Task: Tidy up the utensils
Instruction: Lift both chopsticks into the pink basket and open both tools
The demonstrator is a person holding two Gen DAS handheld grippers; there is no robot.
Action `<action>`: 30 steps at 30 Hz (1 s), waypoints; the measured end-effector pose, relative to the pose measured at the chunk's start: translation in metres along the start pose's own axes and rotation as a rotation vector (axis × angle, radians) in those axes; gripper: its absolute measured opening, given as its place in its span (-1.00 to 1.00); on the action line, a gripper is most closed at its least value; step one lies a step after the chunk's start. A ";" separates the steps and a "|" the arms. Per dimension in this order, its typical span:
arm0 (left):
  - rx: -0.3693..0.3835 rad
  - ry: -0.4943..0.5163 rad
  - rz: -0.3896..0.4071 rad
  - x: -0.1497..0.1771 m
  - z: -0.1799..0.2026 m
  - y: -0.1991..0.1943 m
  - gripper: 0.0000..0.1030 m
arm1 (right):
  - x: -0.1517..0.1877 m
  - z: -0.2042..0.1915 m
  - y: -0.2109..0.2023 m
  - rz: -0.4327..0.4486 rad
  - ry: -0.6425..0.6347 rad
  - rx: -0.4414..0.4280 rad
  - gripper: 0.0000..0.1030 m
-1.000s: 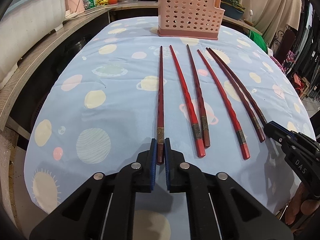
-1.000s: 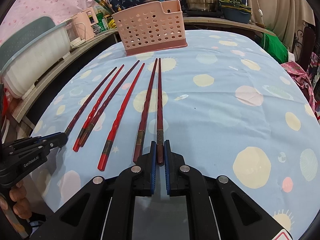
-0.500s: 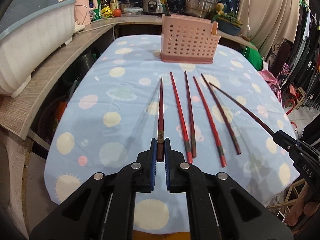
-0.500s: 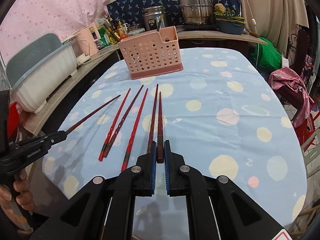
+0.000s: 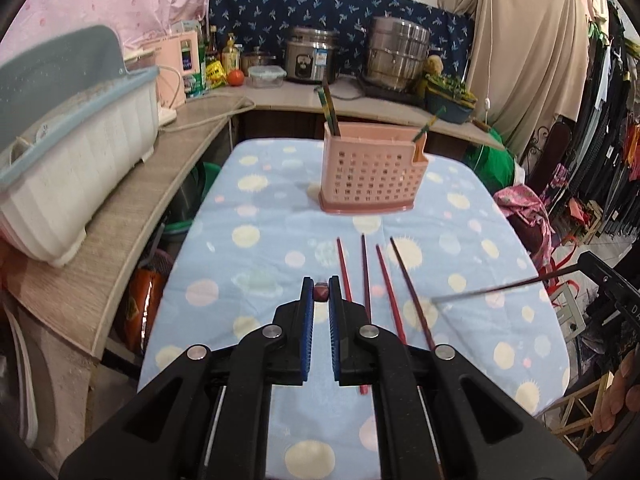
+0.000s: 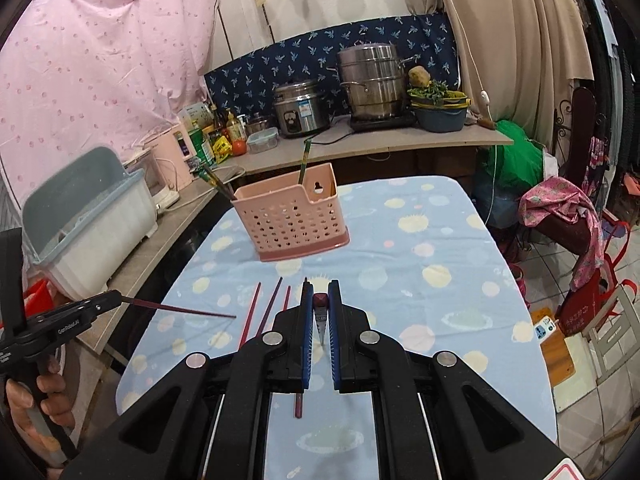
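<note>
My left gripper is shut on the butt end of a dark red chopstick, which hangs down out of sight; it shows in the right wrist view, lifted above the table. My right gripper is shut on a second red chopstick, seen end-on, and shows in the left wrist view. Several red chopsticks lie side by side on the blue spotted tablecloth. The pink perforated utensil basket stands at the table's far end, upright, with a few chopsticks in it.
A wooden counter runs along the left with a white and blue dish rack. Pots, a rice cooker and bottles stand on the back counter. Clothes and a chair crowd the right side.
Both grippers have risen from the table, each with its chopstick, which now tilts down from the jaws. The view has pulled back and up from the row of chopsticks.
</note>
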State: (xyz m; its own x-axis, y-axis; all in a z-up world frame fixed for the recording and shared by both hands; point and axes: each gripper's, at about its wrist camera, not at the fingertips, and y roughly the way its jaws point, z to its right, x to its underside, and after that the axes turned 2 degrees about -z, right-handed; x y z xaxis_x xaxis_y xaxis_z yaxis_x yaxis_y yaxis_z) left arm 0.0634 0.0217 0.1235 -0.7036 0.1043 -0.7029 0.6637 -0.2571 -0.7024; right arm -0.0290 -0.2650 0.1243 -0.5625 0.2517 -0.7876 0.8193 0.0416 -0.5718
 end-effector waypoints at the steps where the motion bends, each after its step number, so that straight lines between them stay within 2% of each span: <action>1: -0.002 -0.001 0.007 -0.005 0.000 -0.001 -0.87 | -0.004 0.000 -0.001 0.006 0.004 0.001 -0.87; 6: -0.001 -0.008 0.051 -0.033 0.000 -0.006 -0.86 | -0.023 0.003 0.000 0.029 0.006 -0.001 -0.87; 16: 0.025 -0.009 0.092 -0.078 0.006 -0.002 -0.86 | -0.066 0.016 0.011 0.077 0.034 -0.016 -0.87; 22: 0.043 -0.010 0.160 -0.124 0.014 -0.002 -0.86 | -0.115 0.020 0.023 0.156 0.073 -0.082 -0.87; 30: 0.038 -0.019 0.265 -0.192 0.028 0.004 -0.86 | -0.190 0.002 0.047 0.277 0.101 -0.146 -0.87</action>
State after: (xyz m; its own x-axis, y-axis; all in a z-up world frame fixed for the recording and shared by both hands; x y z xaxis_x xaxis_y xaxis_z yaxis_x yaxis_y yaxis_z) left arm 0.1938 -0.0266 0.2593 -0.5115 0.0109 -0.8592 0.8155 -0.3092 -0.4893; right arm 0.1159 -0.3131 0.2464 -0.3081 0.3669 -0.8777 0.9510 0.0948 -0.2942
